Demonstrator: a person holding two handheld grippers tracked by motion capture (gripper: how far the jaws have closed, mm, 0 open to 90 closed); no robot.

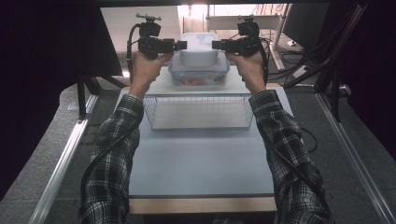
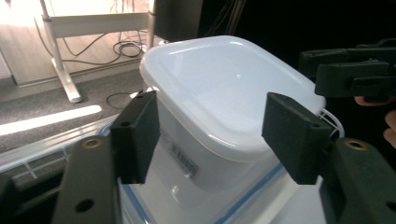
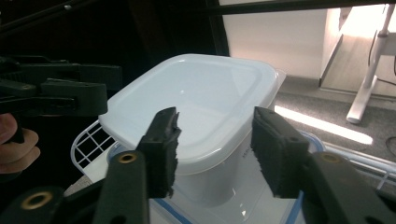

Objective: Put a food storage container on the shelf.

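Note:
A white lidded plastic tub [image 1: 199, 49] stands on top of a clear container [image 1: 198, 77] with a blue-edged lid, at the far end of the table. My left gripper [image 1: 182, 45] is level at the tub's left side and my right gripper [image 1: 217, 45] at its right side, the two pointing at each other. In the left gripper view the left gripper [image 2: 212, 126] is open, with a corner of the tub [image 2: 224, 93] between its pads. The right gripper [image 3: 215, 135] is also open astride the tub [image 3: 201, 93]. Neither pair of pads presses on it.
A wire basket [image 1: 198, 112] sits on the grey table [image 1: 201, 158] just in front of the stacked containers. Desk legs and cables lie on the floor beyond the table. Dark curtains and metal rails flank both sides.

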